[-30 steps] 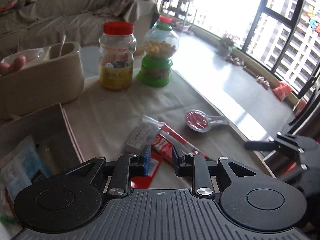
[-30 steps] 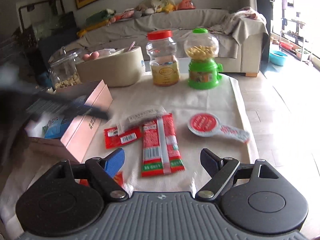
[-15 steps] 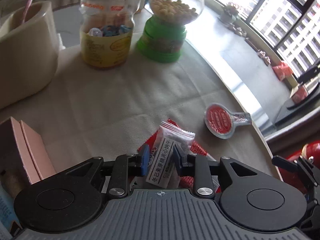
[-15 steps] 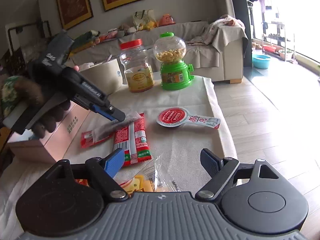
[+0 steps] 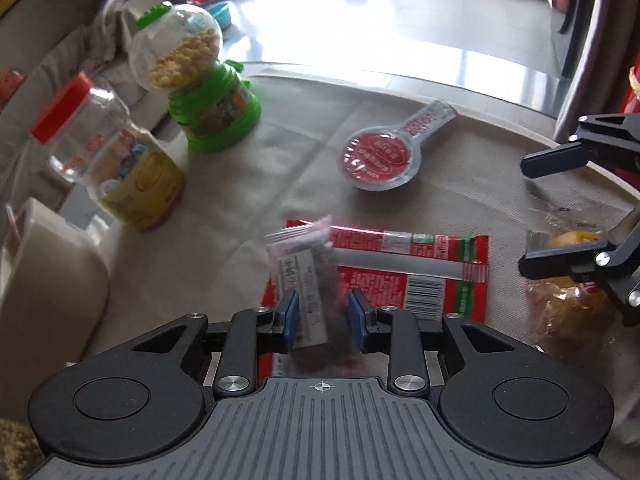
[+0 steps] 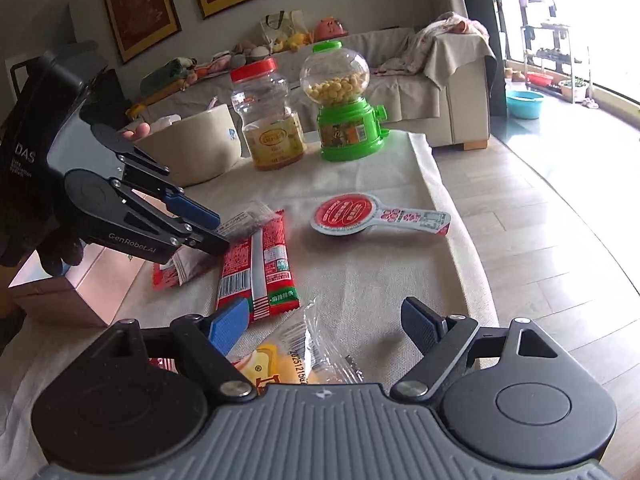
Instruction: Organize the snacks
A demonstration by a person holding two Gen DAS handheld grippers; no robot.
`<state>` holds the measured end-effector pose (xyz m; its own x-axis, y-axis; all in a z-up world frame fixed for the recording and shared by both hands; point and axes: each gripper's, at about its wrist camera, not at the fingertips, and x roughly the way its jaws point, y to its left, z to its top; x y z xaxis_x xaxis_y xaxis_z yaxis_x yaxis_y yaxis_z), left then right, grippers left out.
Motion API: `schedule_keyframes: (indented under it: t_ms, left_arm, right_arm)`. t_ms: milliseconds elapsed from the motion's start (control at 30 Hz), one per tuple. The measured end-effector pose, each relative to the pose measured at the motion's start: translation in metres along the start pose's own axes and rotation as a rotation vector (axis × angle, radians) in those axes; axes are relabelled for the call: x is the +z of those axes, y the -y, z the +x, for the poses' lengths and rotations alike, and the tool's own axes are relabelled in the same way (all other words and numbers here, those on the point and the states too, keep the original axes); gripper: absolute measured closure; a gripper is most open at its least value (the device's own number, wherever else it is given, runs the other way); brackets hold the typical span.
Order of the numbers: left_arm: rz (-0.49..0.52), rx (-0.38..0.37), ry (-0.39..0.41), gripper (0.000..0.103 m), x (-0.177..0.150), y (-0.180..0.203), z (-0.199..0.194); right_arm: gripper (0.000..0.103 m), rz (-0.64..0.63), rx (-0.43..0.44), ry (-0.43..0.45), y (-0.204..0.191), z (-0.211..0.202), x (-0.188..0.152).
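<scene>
Left hand-held gripper (image 5: 323, 314) straddles white packet (image 5: 306, 280), well inside tablecloth (image 5: 256, 184) edges.

clear packet (image 5: 304, 276) blurred, perhaps moving

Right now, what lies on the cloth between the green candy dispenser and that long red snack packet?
Only bare beige cloth; the right wrist view shows nothing between the green candy dispenser and the long red snack packet.

Window daylight, floor glare, motion blur
</scene>
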<state>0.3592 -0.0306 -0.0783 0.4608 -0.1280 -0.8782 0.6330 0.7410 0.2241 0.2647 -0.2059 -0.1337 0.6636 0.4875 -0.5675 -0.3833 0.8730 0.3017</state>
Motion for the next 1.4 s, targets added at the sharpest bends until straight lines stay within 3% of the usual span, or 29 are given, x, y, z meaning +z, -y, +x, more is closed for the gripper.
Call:
schedule_keyframes:
  t_ms: [133,233,300,467,567,633,1000,1067,1167,1200,1267,1333,1400]
  left_arm:
    - [0.012,-0.015,0.002,0.065,0.002,0.0,0.002]
    - [-0.051,-0.104,0.036,0.052,-0.001,-0.008,0.001]
    - [-0.041,-0.117,0.06,0.046,-0.005,-0.006,0.001]
    - [-0.018,-0.087,0.063,0.048,-0.002,0.0,-0.006]
    - [-0.015,0.029,0.036,0.05,-0.002,-0.003,-0.002]
    - [-0.06,0.036,0.032,0.05,-0.004,-0.012,0.001]
    - [-0.415,-0.152,-0.008,0.04,-0.009,-0.064,0.021]
    - [-0.443,-0.173,-0.005,0.04,-0.01,-0.069,0.022]
    - [-0.423,-0.172,-0.005,0.043,-0.01,-0.067,0.021]
    - [-0.421,-0.176,-0.007,0.05,-0.01,-0.066,0.02]
    - [-0.481,-0.201,-0.012,0.06,-0.011,-0.066,0.019]
    - [-0.56,-0.205,-0.03,0.061,-0.013,-0.066,0.017]
    - [-0.568,-0.215,-0.02,0.063,-0.014,-0.062,0.011]
  right_arm:
    - [0.019,-0.008,0.001,-0.009,-0.003,0.002,-0.001]
    - [0.019,-0.005,-0.001,-0.011,-0.003,0.001,-0.001]
    - [0.018,-0.011,-0.006,-0.015,-0.004,0.002,-0.001]
    - [0.017,-0.021,-0.012,-0.021,-0.007,0.004,-0.001]
    - [0.017,-0.017,-0.009,-0.023,-0.006,0.005,-0.001]
    - [0.017,-0.017,-0.008,-0.024,-0.006,0.005,-0.001]
    - [0.008,-0.045,0.0,-0.048,-0.01,0.009,-0.001]
    - [0.008,-0.049,-0.002,-0.049,-0.011,0.009,-0.001]
    - [0.007,-0.049,0.003,-0.051,-0.011,0.009,-0.002]
    - [0.005,-0.049,0.009,-0.052,-0.011,0.009,-0.002]
    - [0.003,-0.048,0.022,-0.057,-0.01,0.009,-0.001]
    - [0.0,-0.05,0.034,-0.062,-0.009,0.011,0.0]
    - [0.0,-0.052,0.036,-0.065,-0.009,0.011,0.0]
